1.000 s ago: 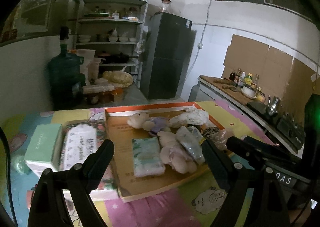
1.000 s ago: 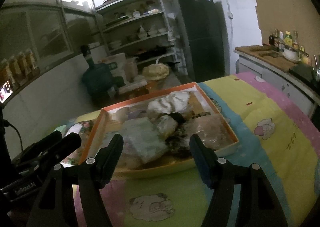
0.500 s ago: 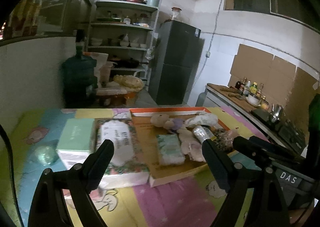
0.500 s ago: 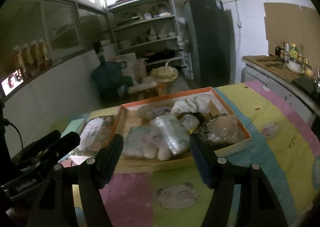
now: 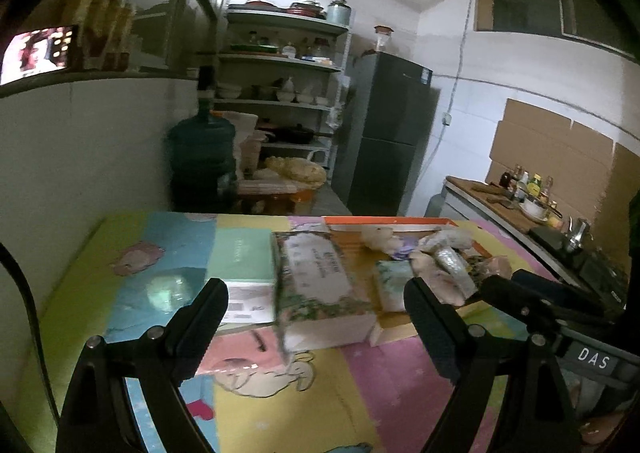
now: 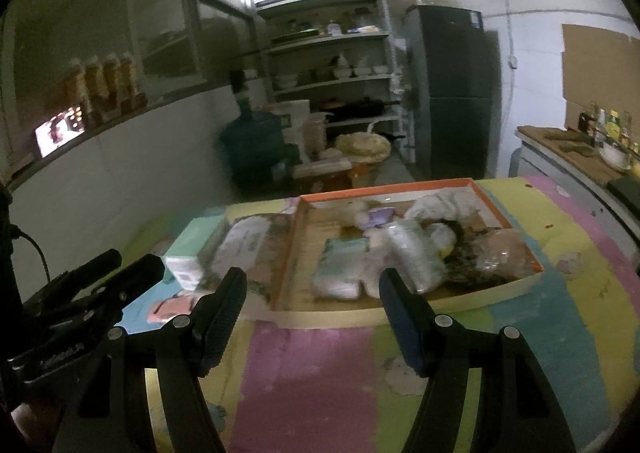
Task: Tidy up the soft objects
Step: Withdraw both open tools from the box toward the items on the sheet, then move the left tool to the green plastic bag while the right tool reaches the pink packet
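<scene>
An orange-rimmed cardboard tray [image 5: 384, 219] [image 6: 384, 189] on the colourful tablecloth holds a pile of soft things: a pale plush toy [image 5: 378, 237], a small green-patterned tissue pack [image 5: 392, 277] [image 6: 344, 249], a clear-wrapped roll [image 5: 452, 265] and crumpled bags. Left of the tray lie a floral tissue pack [image 5: 320, 273] [image 6: 244, 241] and a mint green box [image 5: 240, 253] [image 6: 196, 237]. My left gripper [image 5: 316, 305] hangs open in front of the floral pack, holding nothing. The right gripper [image 6: 312, 285] is open and empty before the tray's near left corner.
A clear round lid-like thing [image 5: 168, 289] lies on the cloth left of the mint box. Behind the table stand a large water jug [image 5: 202, 157], open shelves of dishes [image 5: 280, 61] and a dark fridge [image 5: 384, 133]. A counter with bottles [image 5: 520, 189] runs along the right.
Both grippers have drawn back from the tray and shifted left, so the tray looks smaller and farther. The left view now centres on the floral pack. Both jaws stay as wide as before.
</scene>
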